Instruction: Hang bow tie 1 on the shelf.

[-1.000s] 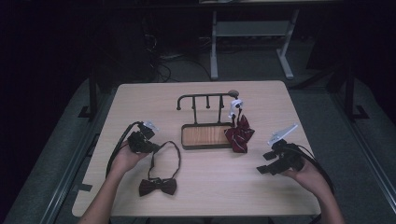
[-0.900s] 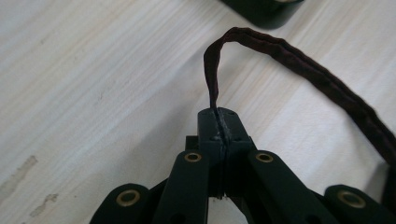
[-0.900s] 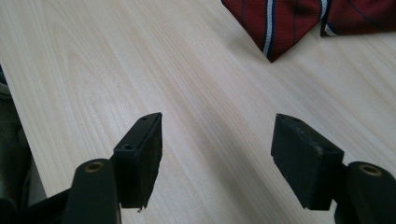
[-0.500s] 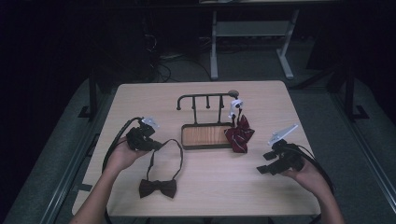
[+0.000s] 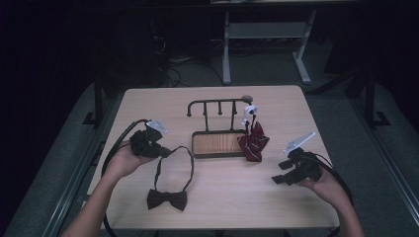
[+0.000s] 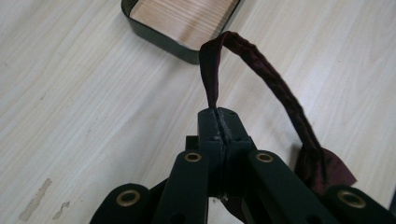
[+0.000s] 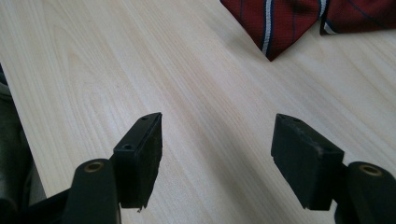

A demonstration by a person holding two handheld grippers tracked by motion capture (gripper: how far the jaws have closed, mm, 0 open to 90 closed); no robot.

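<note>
Your left gripper (image 6: 219, 116) pinches the neck strap of the dark maroon fabric bow tie (image 5: 167, 199), whose bow lies on the pale wooden table (image 5: 222, 197). Your right gripper (image 7: 217, 154) gapes wide, holding nothing. I can read no lettering anywhere.

The left gripper (image 5: 163, 149), its fingers (image 6: 219, 128) clamped on the neck strap (image 5: 185, 163) of the dark bow tie (image 5: 167, 199), now sits higher above the desk (image 5: 237, 197) than 1 second ago. The strap, which lay in a slack loop close to the hand, now stretches out longer. The bow itself lies a little farther from the hand.
</note>
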